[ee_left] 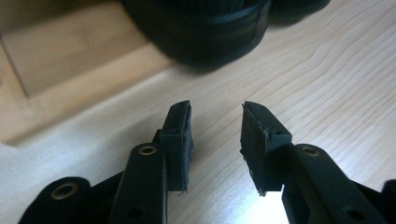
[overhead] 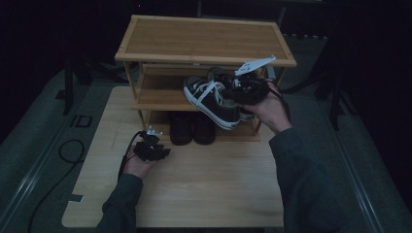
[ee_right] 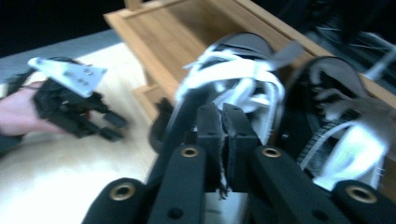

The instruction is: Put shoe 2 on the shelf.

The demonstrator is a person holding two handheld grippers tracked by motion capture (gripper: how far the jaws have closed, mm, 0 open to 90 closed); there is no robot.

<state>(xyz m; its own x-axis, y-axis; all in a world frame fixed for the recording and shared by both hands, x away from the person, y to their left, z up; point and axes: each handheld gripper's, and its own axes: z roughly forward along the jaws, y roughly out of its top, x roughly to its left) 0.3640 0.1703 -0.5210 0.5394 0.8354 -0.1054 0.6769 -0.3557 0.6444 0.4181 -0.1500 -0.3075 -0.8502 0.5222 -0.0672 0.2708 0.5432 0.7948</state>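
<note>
Apparently right tongs (ee_right: 223, 116) clamp sneaker (overhead: 211, 101) collar; left tongs (ee_left: 215, 122) open, empty.

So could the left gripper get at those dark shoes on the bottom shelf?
Probably yes. The left gripper is open and close to the dark shoes, with bare table between them; the right gripper holds a sneaker higher up.
</note>
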